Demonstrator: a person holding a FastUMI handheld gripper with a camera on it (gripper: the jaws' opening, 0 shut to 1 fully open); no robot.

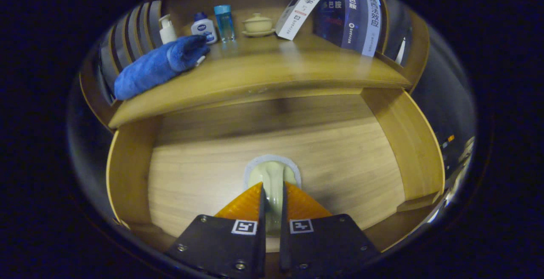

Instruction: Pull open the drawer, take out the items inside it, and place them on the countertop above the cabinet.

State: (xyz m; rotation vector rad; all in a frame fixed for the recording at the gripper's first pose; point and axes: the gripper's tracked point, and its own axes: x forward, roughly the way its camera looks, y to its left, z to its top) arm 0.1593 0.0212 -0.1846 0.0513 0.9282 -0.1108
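Nearest the lens, hand-held gripper [272, 194] with fingers [244, 204] drawn close together, pinching a pale, cream-coloured item [272, 179] that stands in the narrow gap between them. Seems a smooth glazed piece, rounded at its far end and poking out just beyond the fingertips; exact kind hard to tell, since most of it sits hidden between the fingers. Ringed by a thin grey-white rim or pad, lying against the drawer floor or just above it; contact cannot be judged. Underneath and around, open drawer [348, 164], light wood floor, darker wooden side walls left and right, pulled out toward the camera. Beyond the drawer, above the cabinet, the wooden surface [276, 68]. On its left part, rolled blue towel [159, 66] lying on its side, well apart from the gripper. Behind the towel, white pump bottle [167, 29], then small white bottle [204, 27] with a blue cap touching or just beside the towel's end, then clear blue bottle [224, 23] just beside that. Further right, cream lidded cup [257, 24] on a saucer, similar in tone to the pinched item. Right of the cup, book [302, 9] leaning tilted against more upright books [355, 15] at the right end. Slatted wood at the far left behind the towel.
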